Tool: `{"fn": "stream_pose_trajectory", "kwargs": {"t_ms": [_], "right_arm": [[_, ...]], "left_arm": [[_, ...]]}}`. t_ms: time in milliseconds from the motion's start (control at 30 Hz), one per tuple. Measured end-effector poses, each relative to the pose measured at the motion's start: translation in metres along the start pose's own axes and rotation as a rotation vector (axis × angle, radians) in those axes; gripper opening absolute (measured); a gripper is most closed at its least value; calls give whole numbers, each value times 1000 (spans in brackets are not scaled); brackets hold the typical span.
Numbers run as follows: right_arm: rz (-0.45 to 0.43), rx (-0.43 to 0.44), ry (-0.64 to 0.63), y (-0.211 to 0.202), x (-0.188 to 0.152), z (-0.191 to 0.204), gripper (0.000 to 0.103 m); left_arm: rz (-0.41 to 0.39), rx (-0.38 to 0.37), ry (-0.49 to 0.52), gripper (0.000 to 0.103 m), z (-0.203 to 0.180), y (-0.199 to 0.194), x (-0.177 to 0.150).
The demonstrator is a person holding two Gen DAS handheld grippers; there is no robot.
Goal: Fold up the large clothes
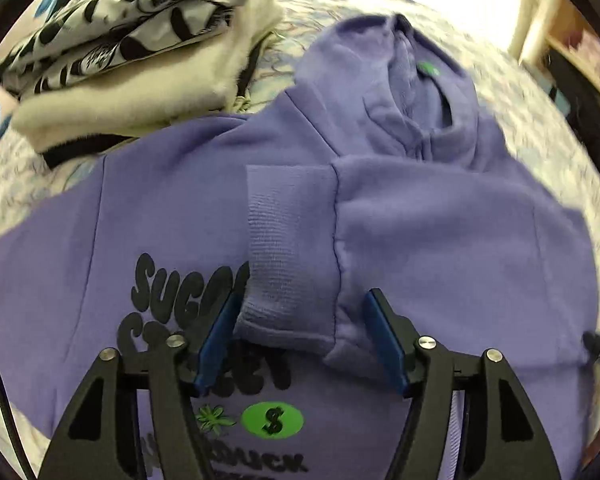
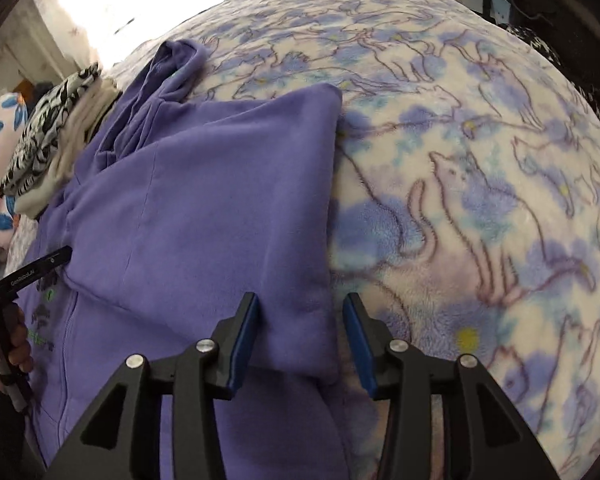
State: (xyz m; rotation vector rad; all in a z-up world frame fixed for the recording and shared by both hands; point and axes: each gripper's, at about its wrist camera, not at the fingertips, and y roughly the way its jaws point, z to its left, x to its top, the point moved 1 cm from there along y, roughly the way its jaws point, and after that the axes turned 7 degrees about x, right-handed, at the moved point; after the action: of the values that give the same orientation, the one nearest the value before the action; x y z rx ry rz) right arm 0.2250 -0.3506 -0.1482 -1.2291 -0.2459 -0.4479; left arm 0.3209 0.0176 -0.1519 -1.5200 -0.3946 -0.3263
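- I see the purple hoodie (image 1: pixel 180 208) lying flat on the wolf-print blanket (image 2: pixel 480 168), printed side up, with black lettering and a green dollar badge (image 1: pixel 272 422) on its chest.
- One sleeve is folded across the chest; its ribbed cuff (image 1: pixel 288 248) lies over the lettering.
- My left gripper (image 1: pixel 300 336) points steeply down at that cuff. Its jaws are spread, with the end of the cuff between the blue pads; the left pad seems to sit right against the cuff's edge, while the right pad stands clear of the fabric, so nothing is pinched.
- The hood (image 1: pixel 412 92) lies past the folded sleeve, toward the far side of the bed, a small green label showing inside the neck.
- My right gripper (image 2: pixel 300 340) hangs over the folded side edge of the hoodie, jaws spread. A fold of purple fabric lies between the pads, and I see no pad pressing on it.
- From the right wrist view, the left gripper shows at the left edge with a hand (image 2: pixel 4 344) on its handle.
- A stack of folded clothes (image 1: pixel 140 40) sits on the blanket just beyond the hoodie's shoulder.
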Motion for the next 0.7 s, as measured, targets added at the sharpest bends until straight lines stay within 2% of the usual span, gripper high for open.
{"fn": "stream_pose_trajectory", "kwargs": {"t_ms": [33,100,200,267,333,367,467,533,600,700], "right_arm": [[-4,9,0,0,0,-1,32],[-12,40,9,-6,-1,-2,25],[-33,8,-21,-9,-3,2,25],[-6,-19,-26,2,-6,1,27],[-3,-28,-5,-5,-2,4,34],[-2,-42,3,-9,-2,5,35],[-61,-118,-37,-31,-2,21,35],[-87,-139,-83,-38,-4,34,35],[-93,-103,-108,-40,-4,51,36],[-86,-22,-144,-28,0,79,35]], "left_arm": [[2,-37,-8,31,1,-3,1],[2,-103,-15,15,1,-10,0],[-25,-58,36,16,-7,-17,-6],[-19,-21,59,24,-10,-16,-10],[-32,13,66,38,-13,-23,-11],[-46,47,68,45,-11,-32,-12],[-127,87,67,56,-6,-59,-14],[-190,63,57,69,-8,-75,-16],[-247,15,63,72,-16,-87,-16],[-238,-44,89,72,-40,-83,-14]]}}
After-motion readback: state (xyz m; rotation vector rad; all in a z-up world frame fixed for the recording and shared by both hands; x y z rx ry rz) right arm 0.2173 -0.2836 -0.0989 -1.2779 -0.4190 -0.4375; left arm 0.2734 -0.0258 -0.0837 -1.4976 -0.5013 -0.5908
